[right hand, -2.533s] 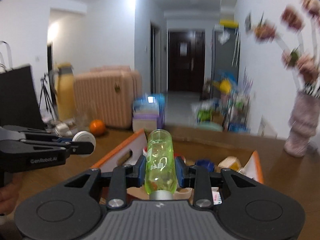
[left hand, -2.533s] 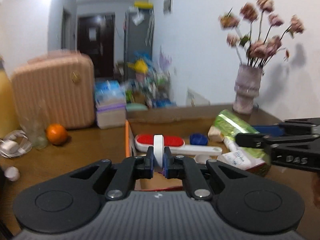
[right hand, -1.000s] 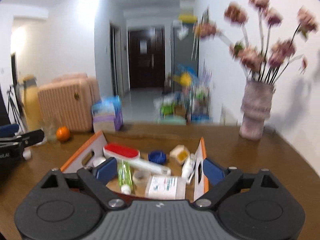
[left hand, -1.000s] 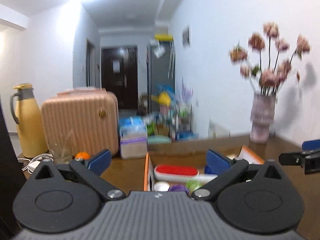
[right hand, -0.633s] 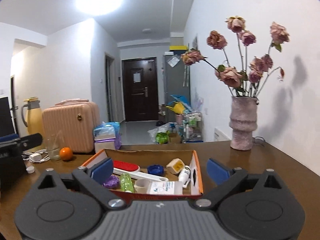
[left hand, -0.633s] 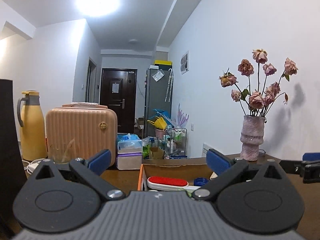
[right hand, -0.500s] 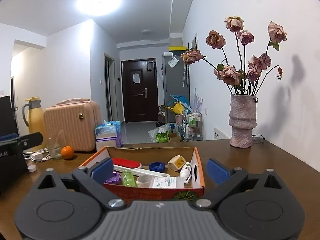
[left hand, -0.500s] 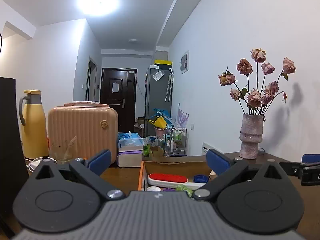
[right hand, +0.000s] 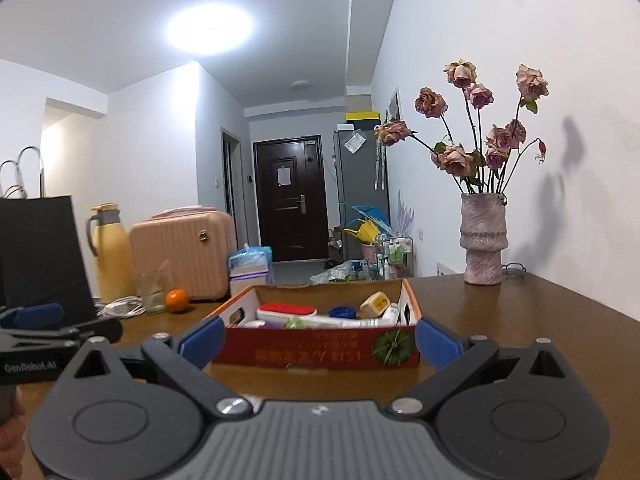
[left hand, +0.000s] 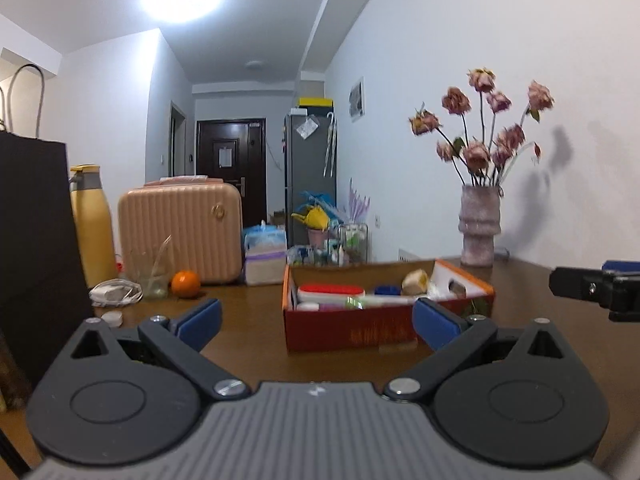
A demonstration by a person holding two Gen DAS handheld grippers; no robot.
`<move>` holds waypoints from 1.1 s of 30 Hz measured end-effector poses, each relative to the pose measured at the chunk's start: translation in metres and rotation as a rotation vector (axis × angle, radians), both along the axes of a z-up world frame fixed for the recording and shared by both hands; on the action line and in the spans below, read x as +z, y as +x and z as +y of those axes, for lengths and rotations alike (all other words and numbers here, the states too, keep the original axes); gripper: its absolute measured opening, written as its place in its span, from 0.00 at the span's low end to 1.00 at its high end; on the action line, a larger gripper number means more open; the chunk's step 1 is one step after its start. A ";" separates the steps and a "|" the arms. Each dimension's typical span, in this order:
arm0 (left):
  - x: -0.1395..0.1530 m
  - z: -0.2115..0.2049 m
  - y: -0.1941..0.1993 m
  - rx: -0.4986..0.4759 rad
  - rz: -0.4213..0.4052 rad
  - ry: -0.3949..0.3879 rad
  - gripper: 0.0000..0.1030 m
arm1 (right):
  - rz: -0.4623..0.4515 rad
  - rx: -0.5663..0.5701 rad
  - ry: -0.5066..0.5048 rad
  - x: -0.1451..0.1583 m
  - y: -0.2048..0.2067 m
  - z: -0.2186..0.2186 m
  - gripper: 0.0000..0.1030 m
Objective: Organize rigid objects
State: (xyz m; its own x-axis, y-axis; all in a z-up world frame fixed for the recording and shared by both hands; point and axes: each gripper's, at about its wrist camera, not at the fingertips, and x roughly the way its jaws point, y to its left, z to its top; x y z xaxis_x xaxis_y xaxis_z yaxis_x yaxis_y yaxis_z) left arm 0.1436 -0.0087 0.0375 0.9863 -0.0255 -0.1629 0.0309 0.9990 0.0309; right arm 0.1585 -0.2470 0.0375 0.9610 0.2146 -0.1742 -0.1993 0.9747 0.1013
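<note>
A red cardboard box (left hand: 352, 330) (right hand: 316, 354) stands on the brown table. It holds a red-and-white lint brush (left hand: 331, 290) (right hand: 286, 311), a blue cap (right hand: 342, 312), a white tube (right hand: 390, 314), a green bottle (left hand: 362, 301) and other small items. My left gripper (left hand: 318, 322) is open and empty, back from the box on its left-front side. My right gripper (right hand: 318, 338) is open and empty, in front of the box. Each gripper shows at the edge of the other's view.
A vase of dried roses (right hand: 483, 240) stands at the back right of the table. An orange (left hand: 186, 283), a glass (left hand: 154, 276), a white cable (left hand: 116, 292), a pink suitcase (left hand: 180, 236), a yellow flask (left hand: 93, 226) and a black bag (left hand: 38, 256) are on the left.
Both grippers let go of their items, the white roll and the green bottle, into the box, opened wide, and drew back and down away from the box.
</note>
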 end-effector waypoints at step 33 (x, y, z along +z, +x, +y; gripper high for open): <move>-0.018 -0.001 -0.139 -0.007 0.015 -0.021 1.00 | 0.009 -0.018 -0.057 -0.021 -0.148 0.028 1.00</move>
State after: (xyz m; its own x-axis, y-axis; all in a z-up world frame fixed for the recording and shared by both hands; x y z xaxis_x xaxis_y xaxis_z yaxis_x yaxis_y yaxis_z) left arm 0.0041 -0.0092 0.0192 0.9835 -0.0361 -0.1774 0.0383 0.9992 0.0089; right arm 0.0107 -0.2192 0.0166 0.9630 0.1870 -0.1942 -0.1812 0.9823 0.0472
